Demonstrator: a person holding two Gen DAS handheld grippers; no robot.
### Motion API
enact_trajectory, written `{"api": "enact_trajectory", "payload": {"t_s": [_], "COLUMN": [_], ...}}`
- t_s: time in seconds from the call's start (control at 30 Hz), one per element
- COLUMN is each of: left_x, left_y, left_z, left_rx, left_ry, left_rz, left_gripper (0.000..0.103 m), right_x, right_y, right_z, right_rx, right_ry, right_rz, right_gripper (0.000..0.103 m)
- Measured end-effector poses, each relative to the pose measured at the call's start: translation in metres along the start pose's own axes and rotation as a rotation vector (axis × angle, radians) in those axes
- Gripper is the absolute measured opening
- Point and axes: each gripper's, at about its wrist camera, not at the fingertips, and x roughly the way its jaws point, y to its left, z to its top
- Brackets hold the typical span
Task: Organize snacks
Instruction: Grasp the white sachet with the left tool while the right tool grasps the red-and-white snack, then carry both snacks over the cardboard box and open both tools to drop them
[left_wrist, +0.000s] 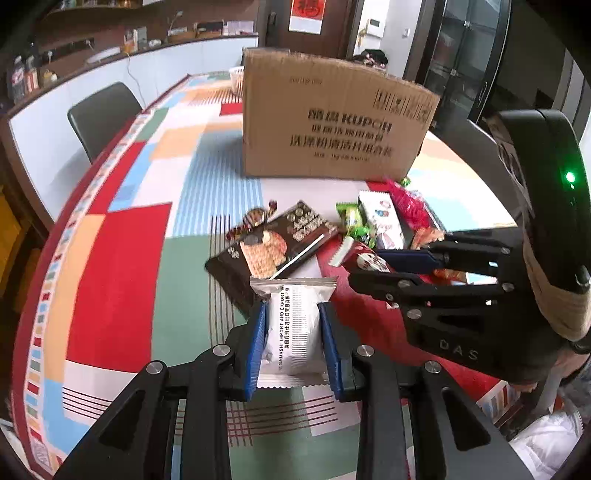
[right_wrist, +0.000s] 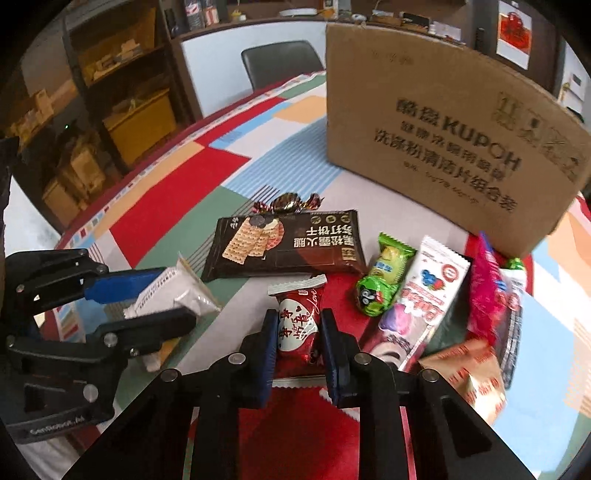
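My left gripper (left_wrist: 292, 314) is shut on a white snack packet (left_wrist: 291, 325), held just above the tablecloth; the left gripper (right_wrist: 173, 291) and the white packet (right_wrist: 173, 291) also show in the right wrist view. My right gripper (right_wrist: 298, 325) is shut on a red heart-print snack packet (right_wrist: 298, 321); the right gripper (left_wrist: 364, 266) also shows in the left wrist view. A dark cracker pack (right_wrist: 284, 240), a green candy (right_wrist: 384, 277) and a white-and-pink bar (right_wrist: 424, 295) lie ahead. A cardboard box (left_wrist: 332, 122) stands behind them.
A wrapped toffee (right_wrist: 291, 203) lies beyond the cracker pack. A pink packet (right_wrist: 487, 288) and an orange packet (right_wrist: 469, 373) lie at the right. The patchwork tablecloth (left_wrist: 129, 240) covers the table. A dark chair (left_wrist: 103, 114) stands at the far left edge.
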Motion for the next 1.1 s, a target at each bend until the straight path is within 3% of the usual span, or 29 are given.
{"api": "enact_trajectory", "payload": {"t_s": [0.3, 0.7, 1.1], "left_x": [-0.027, -0.047, -0.032], "left_y": [-0.010, -0.026, -0.028], "left_z": [0.027, 0.106, 0.184], "left_rx": [0.016, 0.041, 0.040], "left_ry": [-0.104, -0.272, -0.301], "left_rz": [0.012, -0.022, -0.050], "left_gripper": [0.030, 0.030, 0.030], "right_x": [-0.042, -0.096, -0.123], "right_y": [-0.009, -0.049, -0.094], "right_z": [0.002, 0.036, 0.093], "right_rx": [0.065, 0.153, 0.203], "right_ry": [-0.108, -0.295, -0.403], "right_rz": [-0.026, -0.116, -0.184], "right_gripper": [0.023, 0.023, 0.023]}}
